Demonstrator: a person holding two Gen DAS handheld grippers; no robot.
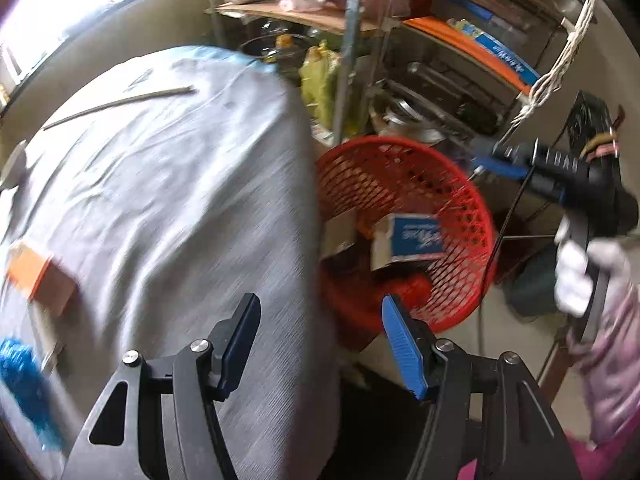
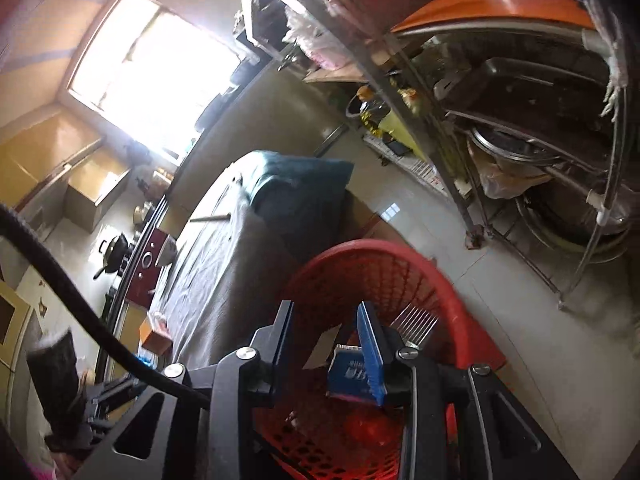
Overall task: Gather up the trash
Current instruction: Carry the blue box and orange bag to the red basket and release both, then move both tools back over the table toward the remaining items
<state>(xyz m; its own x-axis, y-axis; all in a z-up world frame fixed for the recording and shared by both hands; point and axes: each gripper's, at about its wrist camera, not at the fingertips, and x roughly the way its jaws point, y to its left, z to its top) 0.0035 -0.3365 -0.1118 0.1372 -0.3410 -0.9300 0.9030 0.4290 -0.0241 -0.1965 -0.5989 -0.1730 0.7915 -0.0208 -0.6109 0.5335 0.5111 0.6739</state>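
A red mesh basket (image 1: pixel 460 184) stands on the floor beside a table under a grey cloth (image 1: pixel 168 184). In the basket lie a blue and white carton (image 1: pixel 416 240) and a piece of cardboard (image 1: pixel 340 232). My left gripper (image 1: pixel 320 344) is open and empty over the table's edge, next to the basket. An orange box (image 1: pixel 36 272) and a blue crumpled wrapper (image 1: pixel 24 380) lie on the cloth at the left. My right gripper (image 2: pixel 326 336) is open over the basket (image 2: pixel 400 256), with the carton (image 2: pixel 348 376) below it. The right gripper also shows in the left wrist view (image 1: pixel 492 160).
A metal rack (image 1: pixel 440 80) with pans, bags and boxes stands behind the basket. A thin stick (image 1: pixel 120 102) lies on the far part of the cloth. A stove and counter (image 2: pixel 132 256) run along the table's far side. Tiled floor (image 2: pixel 520 340) lies right of the basket.
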